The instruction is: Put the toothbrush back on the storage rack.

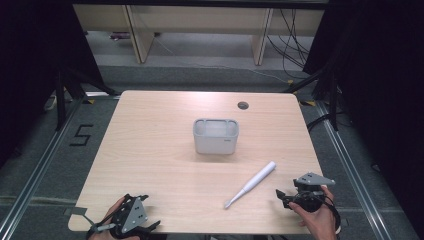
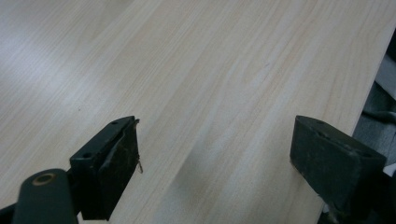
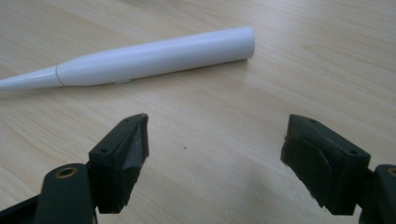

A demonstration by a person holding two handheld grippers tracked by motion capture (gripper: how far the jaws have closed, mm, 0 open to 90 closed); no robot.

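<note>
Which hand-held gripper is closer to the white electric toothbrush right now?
Right. The right hand-held gripper sits just right of the toothbrush, jaws open toward it, not touching. The left hand-held gripper is at the table's near-left corner, farther away.

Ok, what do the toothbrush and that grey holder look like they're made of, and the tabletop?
Toothbrush: likely smooth glossy white plastic, with bright highlights along the handle. Holder: probably matte grey plastic, evenly coloured with rounded moulded corners and no shine. Table: light wood-grain surface, possibly laminate, since the grain looks flat and uniform.
</note>
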